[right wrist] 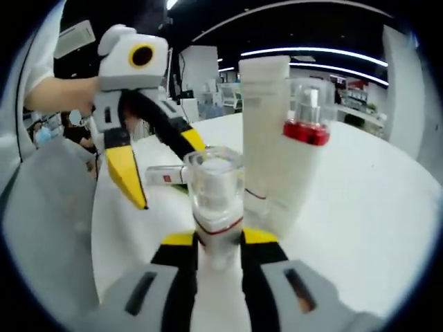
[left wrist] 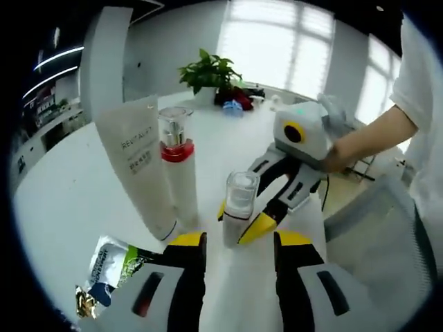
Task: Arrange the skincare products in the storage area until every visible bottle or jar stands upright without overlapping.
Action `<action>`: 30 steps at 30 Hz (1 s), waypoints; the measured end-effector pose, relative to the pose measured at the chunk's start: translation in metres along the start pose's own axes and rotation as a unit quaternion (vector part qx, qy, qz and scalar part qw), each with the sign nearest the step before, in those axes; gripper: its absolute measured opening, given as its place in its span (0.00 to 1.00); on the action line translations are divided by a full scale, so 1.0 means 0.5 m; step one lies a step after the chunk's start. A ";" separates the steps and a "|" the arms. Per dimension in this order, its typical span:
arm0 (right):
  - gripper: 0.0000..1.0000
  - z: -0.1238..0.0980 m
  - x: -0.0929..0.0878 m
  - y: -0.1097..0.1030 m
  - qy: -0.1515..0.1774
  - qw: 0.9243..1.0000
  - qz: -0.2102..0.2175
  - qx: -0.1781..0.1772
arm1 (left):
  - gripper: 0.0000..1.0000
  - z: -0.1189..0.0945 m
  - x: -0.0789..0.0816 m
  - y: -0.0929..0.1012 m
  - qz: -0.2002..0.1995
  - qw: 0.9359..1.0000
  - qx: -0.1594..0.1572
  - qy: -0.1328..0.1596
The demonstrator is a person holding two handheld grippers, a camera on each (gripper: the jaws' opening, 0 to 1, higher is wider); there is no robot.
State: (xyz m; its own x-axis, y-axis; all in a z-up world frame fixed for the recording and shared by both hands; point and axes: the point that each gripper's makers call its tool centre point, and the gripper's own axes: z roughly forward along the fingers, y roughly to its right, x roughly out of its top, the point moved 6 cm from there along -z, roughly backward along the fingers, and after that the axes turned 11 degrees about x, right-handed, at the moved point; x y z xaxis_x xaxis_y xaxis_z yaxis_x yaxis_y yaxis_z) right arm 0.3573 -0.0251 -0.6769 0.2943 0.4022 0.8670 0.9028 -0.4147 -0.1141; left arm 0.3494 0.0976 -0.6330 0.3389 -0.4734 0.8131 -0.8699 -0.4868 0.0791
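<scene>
A small white bottle with a clear cap [right wrist: 214, 181] stands upright on the white table, and my right gripper [right wrist: 218, 238] is shut on its body. In the left gripper view the same bottle [left wrist: 239, 200] sits just beyond my left gripper [left wrist: 239, 239], which is open with nothing between its jaws. The right gripper [left wrist: 241, 220] reaches in from the right. A tall white tube [left wrist: 135, 162] and a red-collared pump bottle [left wrist: 177, 166] stand upright side by side, touching or nearly so. The left gripper [right wrist: 166, 169] hangs open to the bottle's left.
Sachet packets [left wrist: 111, 266] lie by the near left table edge. A small white box [right wrist: 163, 176] lies flat behind the held bottle. A potted plant [left wrist: 209, 72] and small items stand at the far side. A grey chair [left wrist: 387, 221] is at the right.
</scene>
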 end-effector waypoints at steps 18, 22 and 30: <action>0.23 0.008 0.014 0.053 0.000 1.000 -0.012 -0.004 | 0.43 -0.025 -0.048 0.002 -0.039 0.999 0.022 -0.023; 0.23 0.009 0.016 0.057 0.001 1.000 -0.011 -0.003 | 0.43 -0.025 -0.047 -0.001 -0.042 0.999 0.024 -0.022; 0.24 0.010 0.015 0.059 0.000 1.000 -0.005 -0.005 | 0.45 -0.025 -0.045 -0.002 -0.044 0.998 0.026 -0.020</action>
State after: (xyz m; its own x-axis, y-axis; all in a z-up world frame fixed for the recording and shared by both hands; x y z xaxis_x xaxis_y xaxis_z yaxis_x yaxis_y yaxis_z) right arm 0.3875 -0.0302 -0.6764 0.2847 0.4073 0.8678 0.9030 -0.4178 -0.1001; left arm 0.3381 0.1176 -0.6441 0.4284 -0.4556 0.7803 -0.8168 -0.5645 0.1189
